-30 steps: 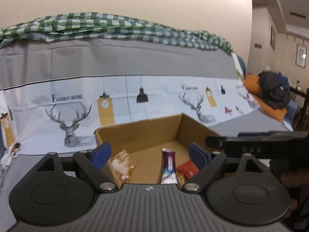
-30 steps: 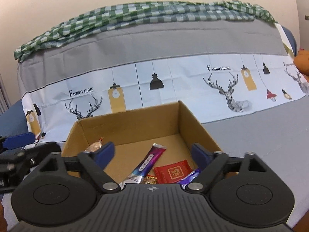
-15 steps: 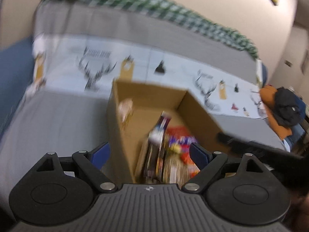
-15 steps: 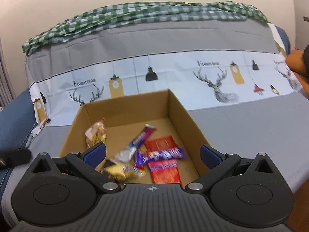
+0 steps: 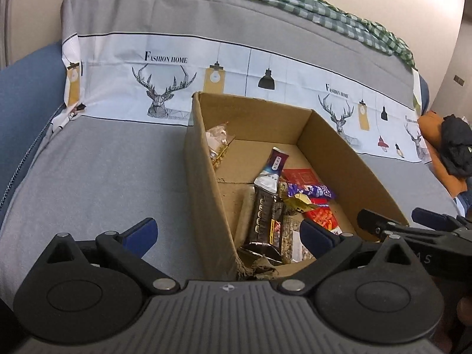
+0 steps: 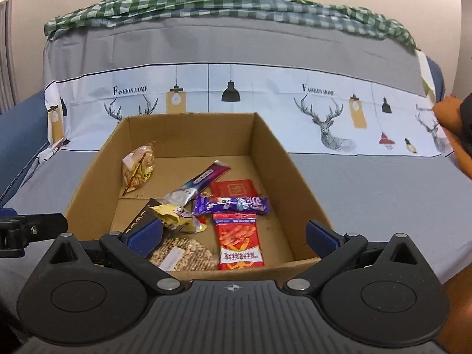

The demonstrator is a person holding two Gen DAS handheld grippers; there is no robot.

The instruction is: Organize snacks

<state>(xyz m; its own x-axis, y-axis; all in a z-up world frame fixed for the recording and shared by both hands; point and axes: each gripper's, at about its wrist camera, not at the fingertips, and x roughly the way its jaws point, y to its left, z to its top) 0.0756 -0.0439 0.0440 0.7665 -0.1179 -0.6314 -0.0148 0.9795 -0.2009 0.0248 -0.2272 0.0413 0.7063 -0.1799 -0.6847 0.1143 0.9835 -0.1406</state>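
Snacks are seen lying loose inside an open cardboard box (image 6: 274,159) that rests on a grey sofa seat (image 6: 368,194). Behind the box, the sofa back is draped with a cover printed with deer heads and hanging lamps (image 6: 324,100), and a green checked cloth (image 6: 206,3) is laid along the top.

Within the box, a clear bag of pale biscuits (image 6: 138,165) is propped against the left wall. A long purple and silver bar (image 6: 203,178) is laid diagonally near the middle, with a flat red packet (image 6: 234,189) just beside it. A purple wrapped sweet (image 6: 233,204) is placed across the top of a red and orange crisp packet (image 6: 239,240). A crumpled yellow wrapper (image 6: 177,217), a dark bar (image 5: 265,215) and a grain cracker pack (image 6: 183,255) are gathered toward the near left corner.

The right gripper (image 6: 233,237) is held over the box's near edge, fingers wide apart after just opening, nothing gripped. The left gripper (image 5: 227,230) is held astride the box's left wall, fingers likewise spread after just opening and clamped on nothing.
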